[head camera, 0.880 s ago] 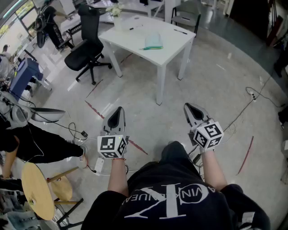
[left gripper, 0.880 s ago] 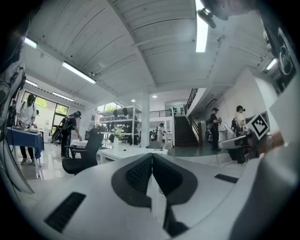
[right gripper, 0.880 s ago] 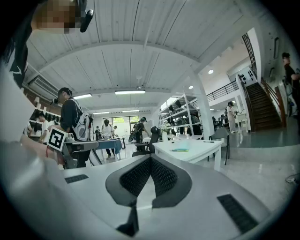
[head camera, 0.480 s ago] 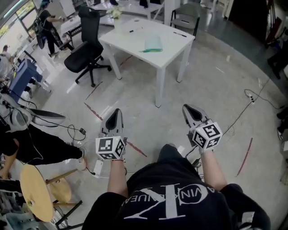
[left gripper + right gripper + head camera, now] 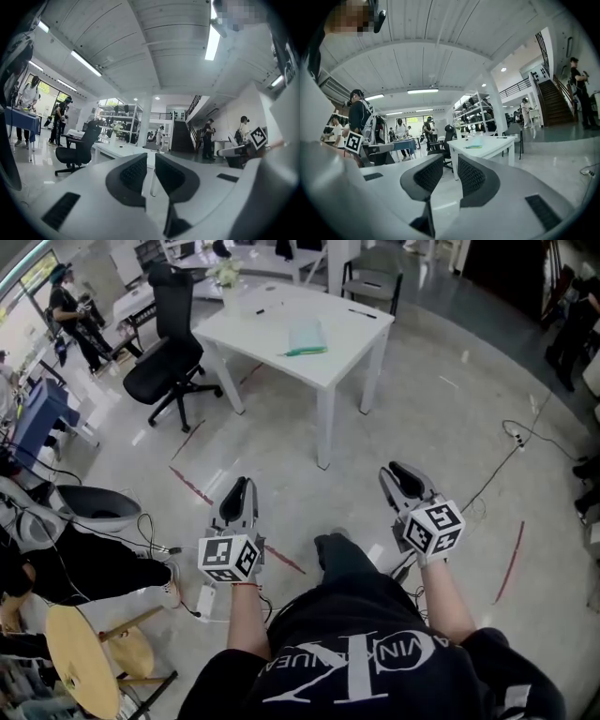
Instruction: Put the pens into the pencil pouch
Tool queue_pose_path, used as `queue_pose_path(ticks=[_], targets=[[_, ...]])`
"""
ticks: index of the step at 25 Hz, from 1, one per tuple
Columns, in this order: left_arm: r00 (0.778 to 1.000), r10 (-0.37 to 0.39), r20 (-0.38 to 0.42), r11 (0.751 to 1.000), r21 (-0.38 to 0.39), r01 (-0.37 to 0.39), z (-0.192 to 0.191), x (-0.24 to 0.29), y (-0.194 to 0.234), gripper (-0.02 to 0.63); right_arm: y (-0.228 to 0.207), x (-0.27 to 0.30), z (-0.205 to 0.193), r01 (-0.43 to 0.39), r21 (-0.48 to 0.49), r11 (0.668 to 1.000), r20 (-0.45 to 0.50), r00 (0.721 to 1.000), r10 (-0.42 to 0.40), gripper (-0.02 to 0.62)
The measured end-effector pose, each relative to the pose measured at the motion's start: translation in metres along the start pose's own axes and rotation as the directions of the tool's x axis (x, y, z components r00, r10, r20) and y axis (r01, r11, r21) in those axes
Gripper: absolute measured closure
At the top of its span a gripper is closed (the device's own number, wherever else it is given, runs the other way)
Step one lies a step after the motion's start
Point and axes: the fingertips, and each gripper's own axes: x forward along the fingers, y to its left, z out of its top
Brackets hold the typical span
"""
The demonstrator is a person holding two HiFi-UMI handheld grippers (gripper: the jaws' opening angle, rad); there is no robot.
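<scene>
A white table point(image 5: 323, 367) stands a few steps ahead on the grey floor. On it lie a pale teal pencil pouch point(image 5: 306, 332), a green pen point(image 5: 306, 352) at the pouch's near edge, and two black pens point(image 5: 265, 308) point(image 5: 363, 312) farther back. The left gripper point(image 5: 239, 493) and the right gripper point(image 5: 400, 474) are held level at waist height, far short of the table, both empty. The left gripper point(image 5: 149, 161) shows only a slit between its pads. The right gripper point(image 5: 450, 161) stands a little open, and the table point(image 5: 490, 144) with the pouch point(image 5: 479, 140) shows beyond it.
A black office chair point(image 5: 171, 357) stands left of the table and a grey chair point(image 5: 371, 282) behind it. Cables point(image 5: 511, 439) and red tape marks point(image 5: 190, 484) run over the floor. A wooden stool point(image 5: 80, 648) and a seated person point(image 5: 66, 563) are at the near left.
The wearer has stepped forward, so the table sits a little differently in the view and a foot shows between the grippers. Both grippers keep their pose.
</scene>
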Motion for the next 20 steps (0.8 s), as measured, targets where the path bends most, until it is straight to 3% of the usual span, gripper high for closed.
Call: queue_pose_path(ticks=[2, 9, 20], targets=[[1.0, 0.0, -0.003, 1.0, -0.012, 0.0, 0.001, 0.008, 0.004, 0.526, -0.006, 0.003, 0.002, 0.005, 0.011, 1.0, -0.001, 1.0, -0.005, 0.488], [0.997, 0.028, -0.066, 1.0, 0.008, -0.027, -0.011, 0.051, 0.029, 0.464, -0.043, 0.051, 0.0, 0.005, 0.045, 0.999, -0.043, 0.999, -0.003, 0.475], [0.995, 0.039, -0.093, 0.999, -0.027, -0.041, -0.01, 0.166, 0.086, 0.463, -0.112, 0.152, -0.003, -0.006, 0.094, 0.996, -0.083, 0.996, 0.013, 0.475]])
